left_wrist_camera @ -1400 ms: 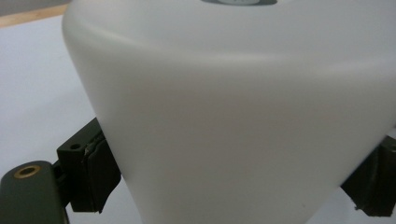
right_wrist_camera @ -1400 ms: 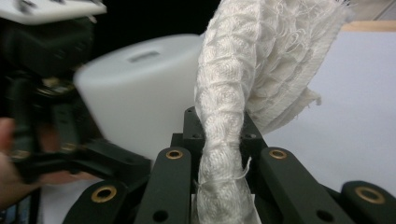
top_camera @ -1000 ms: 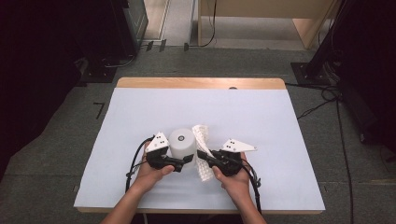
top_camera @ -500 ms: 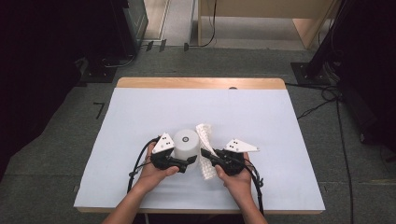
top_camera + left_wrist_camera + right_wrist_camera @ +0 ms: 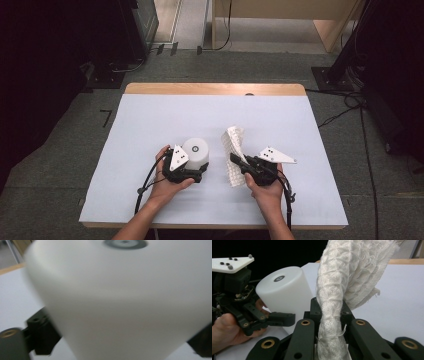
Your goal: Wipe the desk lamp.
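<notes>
Cloth (image 5: 235, 152), a strip of white waffle-weave fabric, hangs from the right gripper (image 5: 239, 164), whose jaws are pressed together on it; in the right gripper view the cloth (image 5: 334, 315) rises twisted from between the black jaws and fans out frayed at twelve o'clock. It sits near the table's (image 5: 150, 115) middle, slightly toward five o'clock, its lower end drooping to the white tabletop. At nine o'clock from the cloth, a little apart, stands a white roll (image 5: 196, 152) with a small dark ring on its top face. The left gripper (image 5: 199, 172) is at the roll's six o'clock side, and its jaws have just been opening: they now stand apart with the roll between them (the left gripper view is blurred, so contact cannot be judged). Seen from the right gripper view, one left jaw reaches along the roll's (image 5: 284, 293) base.
</notes>
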Motion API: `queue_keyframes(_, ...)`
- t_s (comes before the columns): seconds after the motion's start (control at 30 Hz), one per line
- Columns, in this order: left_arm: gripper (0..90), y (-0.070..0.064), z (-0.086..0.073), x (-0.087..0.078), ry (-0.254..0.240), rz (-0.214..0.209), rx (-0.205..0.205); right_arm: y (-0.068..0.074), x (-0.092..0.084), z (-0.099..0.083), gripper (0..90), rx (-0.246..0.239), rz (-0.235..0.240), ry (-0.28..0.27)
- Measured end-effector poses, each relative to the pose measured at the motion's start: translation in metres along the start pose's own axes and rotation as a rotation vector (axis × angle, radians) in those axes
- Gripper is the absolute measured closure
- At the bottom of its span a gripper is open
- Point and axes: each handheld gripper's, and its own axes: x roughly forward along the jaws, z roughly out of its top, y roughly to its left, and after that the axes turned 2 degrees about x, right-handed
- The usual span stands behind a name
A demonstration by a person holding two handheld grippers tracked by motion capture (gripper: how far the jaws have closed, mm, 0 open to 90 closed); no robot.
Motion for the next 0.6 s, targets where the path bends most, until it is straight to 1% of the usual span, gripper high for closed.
queue_keyframes(0.03, 0.0, 0.001, 0.0, -0.001, 0.008, -0.004, -0.021, 0.0, 0.0, 0.0, 79.7, -0.007, -0.006, 0.003)
queue_keyframes(0.07, 0.0, 0.002, 0.0, -0.003, 0.007, 0.002, -0.057, 0.0, 0.001, 0.0, 79.7, -0.015, -0.014, 0.006)
queue_keyframes(0.1, 0.0, 0.001, -0.001, -0.006, -0.003, 0.008, -0.075, -0.001, 0.001, 0.0, 79.6, -0.025, -0.024, 0.007)
queue_keyframes(0.13, 0.0, -0.001, -0.003, -0.011, -0.015, 0.022, -0.098, -0.003, 0.001, 0.0, 79.6, -0.024, -0.025, 0.006)
queue_keyframes(0.17, 0.0, -0.003, -0.004, -0.013, -0.023, 0.041, -0.112, -0.004, 0.001, 0.0, 79.6, -0.014, -0.024, -0.001)
queue_keyframes(0.2, 0.0, -0.006, -0.004, -0.015, -0.031, 0.06, -0.128, -0.006, 0.001, 0.0, 79.6, -0.017, -0.027, -0.003)
queue_keyframes(0.27, 0.0, -0.011, -0.001, -0.013, -0.024, 0.101, -0.167, -0.008, 0.002, 0.0, 79.6, -0.011, -0.033, 0.002)
queue_keyframes(0.33, 0.0, -0.017, 0.004, -0.006, -0.014, 0.145, -0.173, -0.011, 0.003, -0.001, 79.6, -0.013, -0.034, 0.005)
queue_keyframes(0.4, 0.0, -0.02, 0.007, 0.002, 0.008, 0.176, -0.162, -0.011, 0.003, -0.002, 79.5, -0.002, -0.03, 0.016)
queue_keyframes(0.43, 0.0, -0.02, 0.007, 0.005, 0.021, 0.188, -0.156, -0.011, 0.003, -0.003, 79.5, 0.002, -0.028, 0.019)
queue_keyframes(0.5, 0.2, -0.015, 0.006, 0.009, 0.042, 0.211, -0.156, -0.011, 0.003, -0.004, 79.5, 0.002, -0.028, 0.022)
queue_keyframes(0.57, 0.5, -0.01, 0.005, 0.009, 0.031, 0.184, -0.172, -0.01, 0.004, -0.005, 79.5, -0.001, -0.023, 0.028)
queue_keyframes(0.6, 5.1, -0.009, 0.005, 0.007, 0.016, 0.177, -0.167, -0.01, 0.005, -0.005, 79.4, -0.003, -0.022, 0.033)
